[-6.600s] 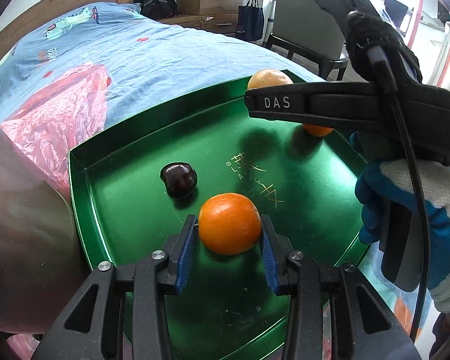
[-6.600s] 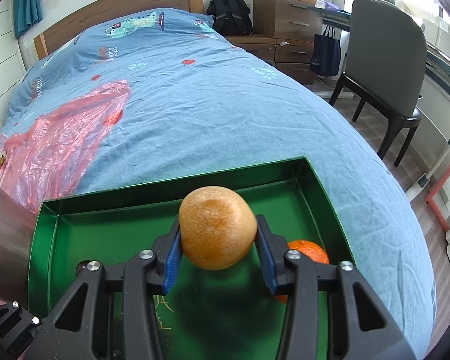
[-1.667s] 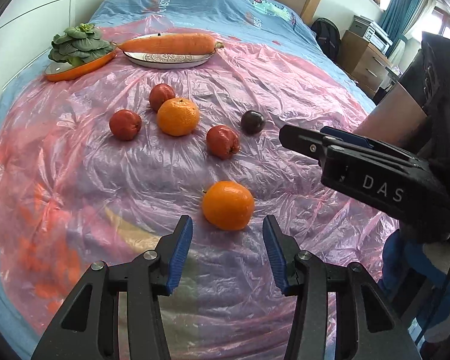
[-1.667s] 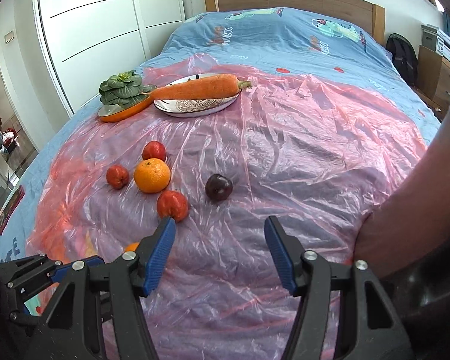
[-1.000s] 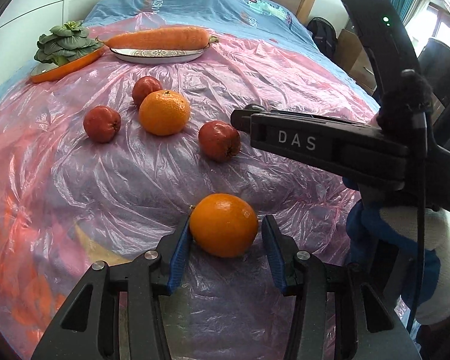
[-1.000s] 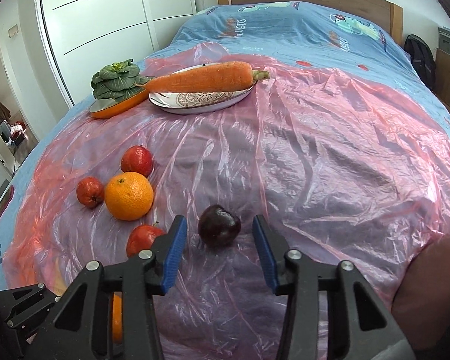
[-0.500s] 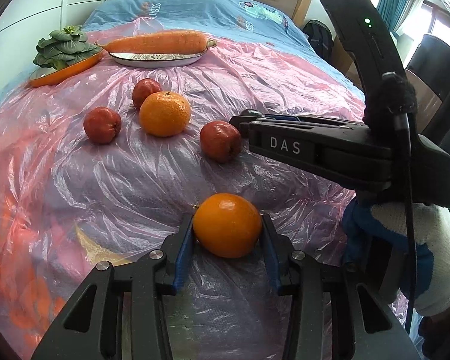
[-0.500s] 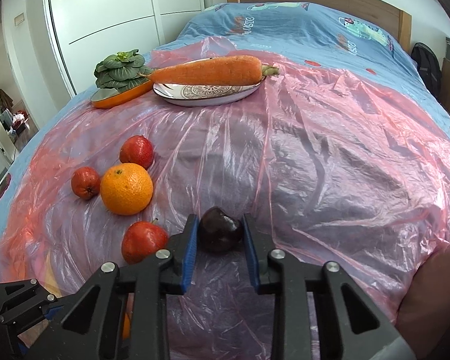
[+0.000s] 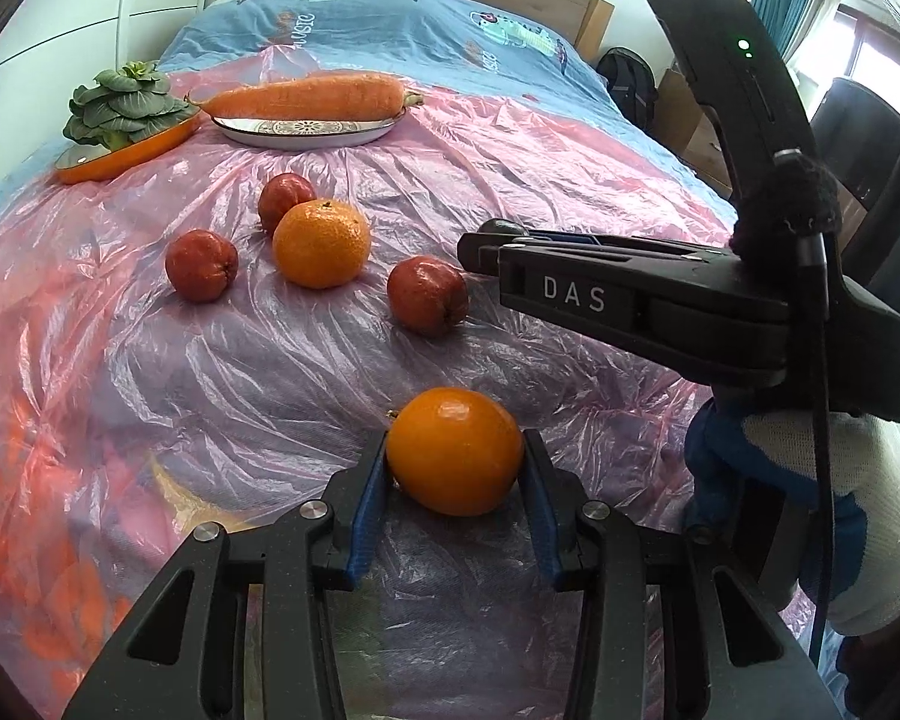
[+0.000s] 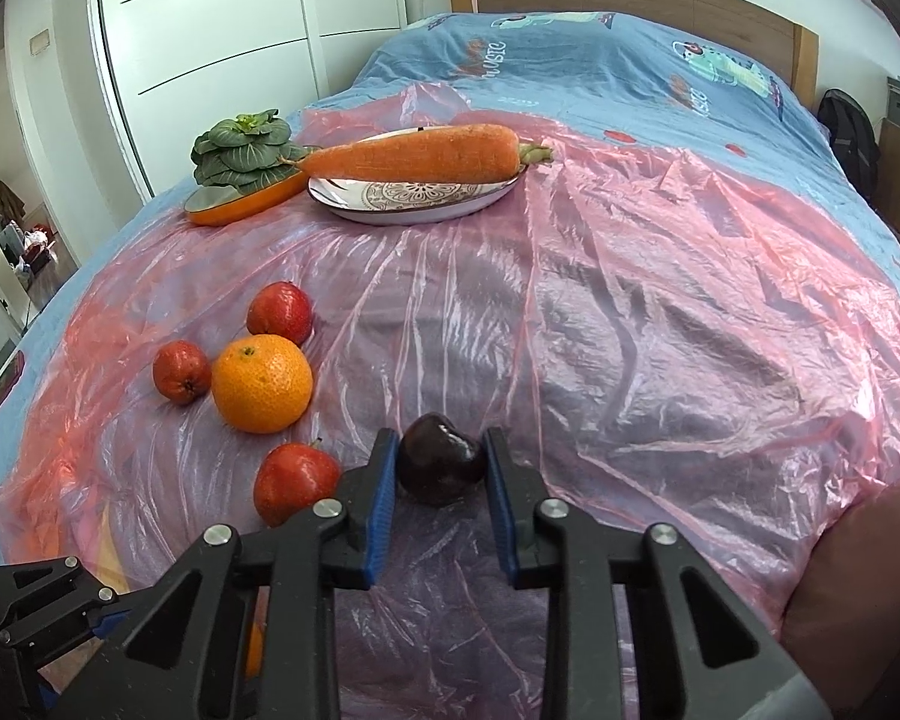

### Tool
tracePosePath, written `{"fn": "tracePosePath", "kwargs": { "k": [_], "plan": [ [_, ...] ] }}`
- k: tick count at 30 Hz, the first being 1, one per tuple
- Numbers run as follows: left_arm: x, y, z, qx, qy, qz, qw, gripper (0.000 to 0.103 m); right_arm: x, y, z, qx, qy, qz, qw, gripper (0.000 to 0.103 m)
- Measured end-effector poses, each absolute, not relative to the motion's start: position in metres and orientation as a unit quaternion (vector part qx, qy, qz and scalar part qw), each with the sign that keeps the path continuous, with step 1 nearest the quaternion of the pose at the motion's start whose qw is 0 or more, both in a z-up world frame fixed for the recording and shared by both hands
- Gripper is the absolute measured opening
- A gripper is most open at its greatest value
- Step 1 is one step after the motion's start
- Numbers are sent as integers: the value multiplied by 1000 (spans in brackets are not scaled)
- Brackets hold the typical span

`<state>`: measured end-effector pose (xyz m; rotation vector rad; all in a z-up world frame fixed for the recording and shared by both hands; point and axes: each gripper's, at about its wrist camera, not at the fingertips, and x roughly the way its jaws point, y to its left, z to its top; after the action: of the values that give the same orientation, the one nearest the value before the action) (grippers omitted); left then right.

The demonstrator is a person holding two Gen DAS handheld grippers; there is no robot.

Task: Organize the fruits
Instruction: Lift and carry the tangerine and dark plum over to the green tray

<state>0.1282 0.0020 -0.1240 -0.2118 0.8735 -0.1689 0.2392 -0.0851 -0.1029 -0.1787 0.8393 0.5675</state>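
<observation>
Two fruits are gripped at this moment, both resting on the pink plastic sheet (image 10: 660,312) spread over the bed (image 10: 600,66). An orange (image 9: 455,459) is clamped between the blue pads of the left tongs (image 9: 455,480), closed to the fruit's width. A dark plum (image 10: 441,467) is pinched by the right tongs (image 10: 441,483), whose jaws have just been closing and are now pressed on both its sides. Just left of the plum a red fruit (image 10: 296,482) is seen, with a second orange (image 10: 262,383) and two more red fruits beyond it. Farther back, a carrot (image 10: 414,161) is laid across a patterned plate (image 10: 414,201), beside leafy greens (image 10: 243,147) in an orange dish (image 10: 243,204).
</observation>
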Motion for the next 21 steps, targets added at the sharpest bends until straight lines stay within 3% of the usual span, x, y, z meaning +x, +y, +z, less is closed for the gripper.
{"fn": "tracePosePath", "kwargs": {
  "k": [21],
  "plan": [
    [113, 27, -91, -132, 399, -44, 906, 36, 209, -92, -60, -96, 389, 241, 884, 35]
  ]
}}
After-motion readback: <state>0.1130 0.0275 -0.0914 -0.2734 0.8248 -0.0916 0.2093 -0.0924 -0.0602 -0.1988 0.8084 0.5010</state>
